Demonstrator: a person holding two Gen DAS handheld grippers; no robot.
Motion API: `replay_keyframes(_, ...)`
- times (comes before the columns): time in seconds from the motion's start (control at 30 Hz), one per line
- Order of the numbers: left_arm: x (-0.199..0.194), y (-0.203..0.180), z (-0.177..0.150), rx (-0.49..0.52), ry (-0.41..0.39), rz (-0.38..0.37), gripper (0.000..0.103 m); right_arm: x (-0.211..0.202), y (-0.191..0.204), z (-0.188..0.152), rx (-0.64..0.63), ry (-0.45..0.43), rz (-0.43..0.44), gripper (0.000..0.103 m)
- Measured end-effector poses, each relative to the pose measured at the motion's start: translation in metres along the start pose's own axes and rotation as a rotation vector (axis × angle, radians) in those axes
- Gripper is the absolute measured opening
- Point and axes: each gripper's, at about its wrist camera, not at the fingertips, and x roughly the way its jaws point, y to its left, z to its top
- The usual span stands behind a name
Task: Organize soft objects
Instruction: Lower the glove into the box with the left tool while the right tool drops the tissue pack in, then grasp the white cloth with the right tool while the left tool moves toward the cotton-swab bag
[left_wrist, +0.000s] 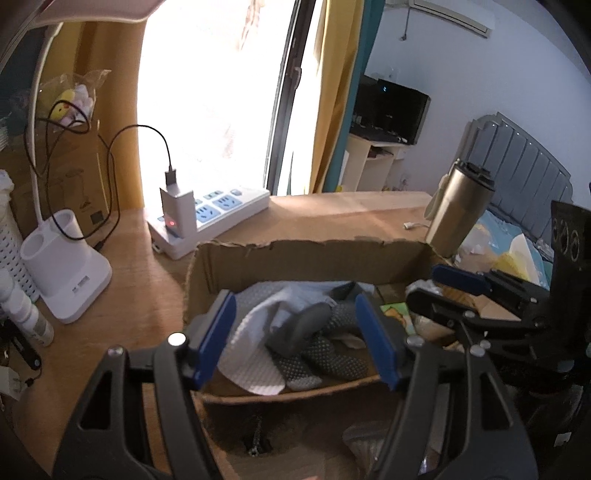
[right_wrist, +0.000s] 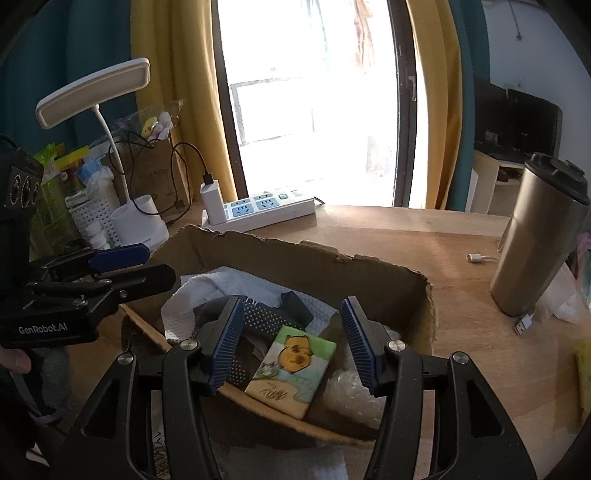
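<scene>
A torn cardboard box (left_wrist: 295, 254) (right_wrist: 314, 266) sits on the wooden desk. Inside lie a light blue cloth (left_wrist: 258, 325) (right_wrist: 229, 284), grey dotted socks (left_wrist: 325, 354) (right_wrist: 269, 317), a tissue pack with a cartoon print (right_wrist: 291, 369) and bubble wrap (right_wrist: 354, 395). My left gripper (left_wrist: 295, 339) is open and empty, just above the socks and cloth. My right gripper (right_wrist: 291, 347) is open and empty, above the tissue pack. Each gripper shows in the other's view: the right (left_wrist: 436, 291) at the box's right, the left (right_wrist: 147, 264) at its left.
A white power strip (left_wrist: 210, 214) (right_wrist: 258, 208) with a charger lies behind the box. A white lamp base (left_wrist: 66, 258) (right_wrist: 138, 221) and a perforated basket (right_wrist: 96, 218) stand at the left. A steel tumbler (left_wrist: 458, 206) (right_wrist: 539, 240) stands at the right, with a cable (right_wrist: 480, 257) beside it.
</scene>
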Motion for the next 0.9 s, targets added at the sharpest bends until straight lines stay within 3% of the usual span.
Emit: replay_keyframes(0.9, -0.071, -0.022, -0.023, 0.025, -0.074, -0.007, 0.069, -0.076, 0.025, -0.016, -0.016, -0.080, -0.030, 0.060)
